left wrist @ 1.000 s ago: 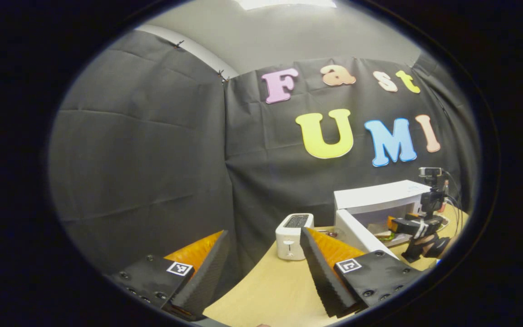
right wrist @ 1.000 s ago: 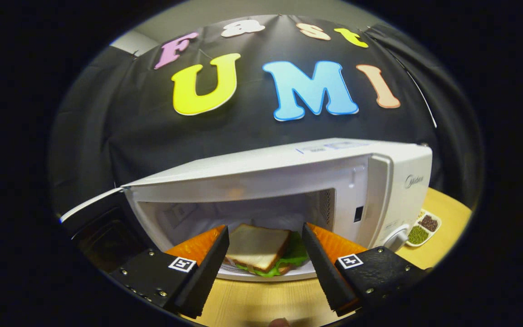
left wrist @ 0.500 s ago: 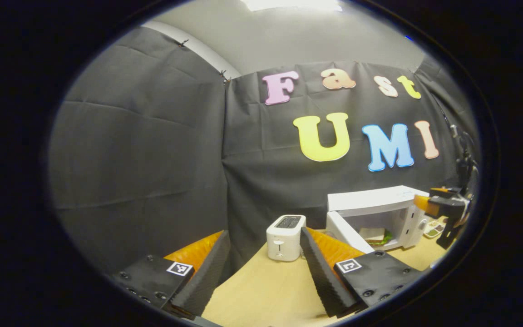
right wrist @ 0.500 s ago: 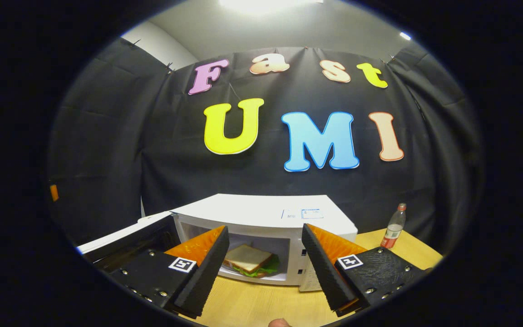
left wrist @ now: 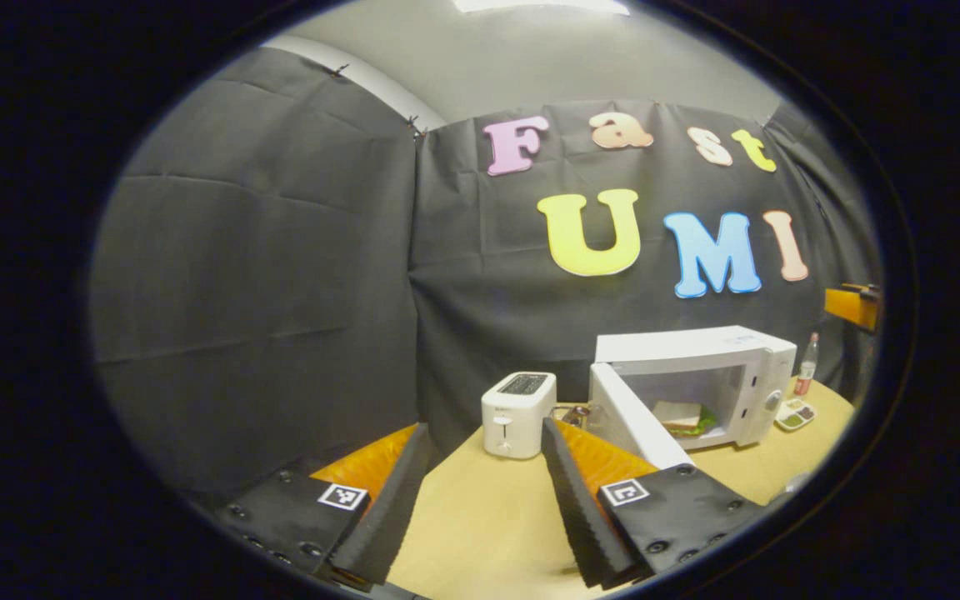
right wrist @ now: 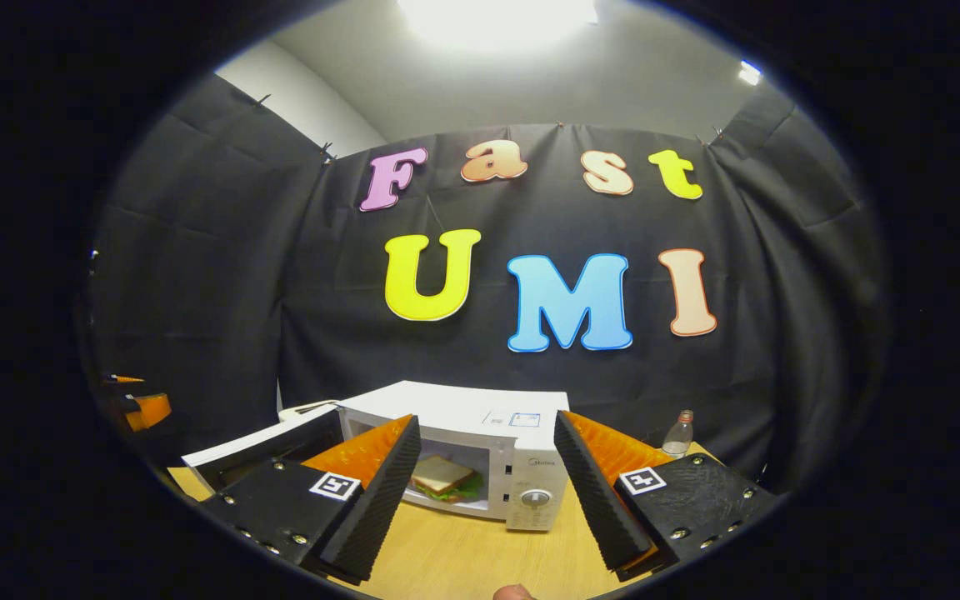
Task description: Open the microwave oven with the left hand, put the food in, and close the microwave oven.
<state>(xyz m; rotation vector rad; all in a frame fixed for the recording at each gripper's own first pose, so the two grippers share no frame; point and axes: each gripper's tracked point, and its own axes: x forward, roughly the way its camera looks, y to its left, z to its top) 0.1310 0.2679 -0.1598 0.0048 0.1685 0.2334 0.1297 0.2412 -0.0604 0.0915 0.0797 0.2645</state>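
The sandwich [right wrist: 444, 479] lies on a plate inside the white microwave oven [right wrist: 480, 467], whose door [left wrist: 635, 422] stands open to the left. The oven stands on the wooden table [left wrist: 488, 517], with a white toaster [left wrist: 517, 413] just beside the door and a bottle [right wrist: 677, 434] behind on the right. The left gripper [left wrist: 480, 492] and the right gripper [right wrist: 487, 492] hold their fingers wide apart, with nothing between them.
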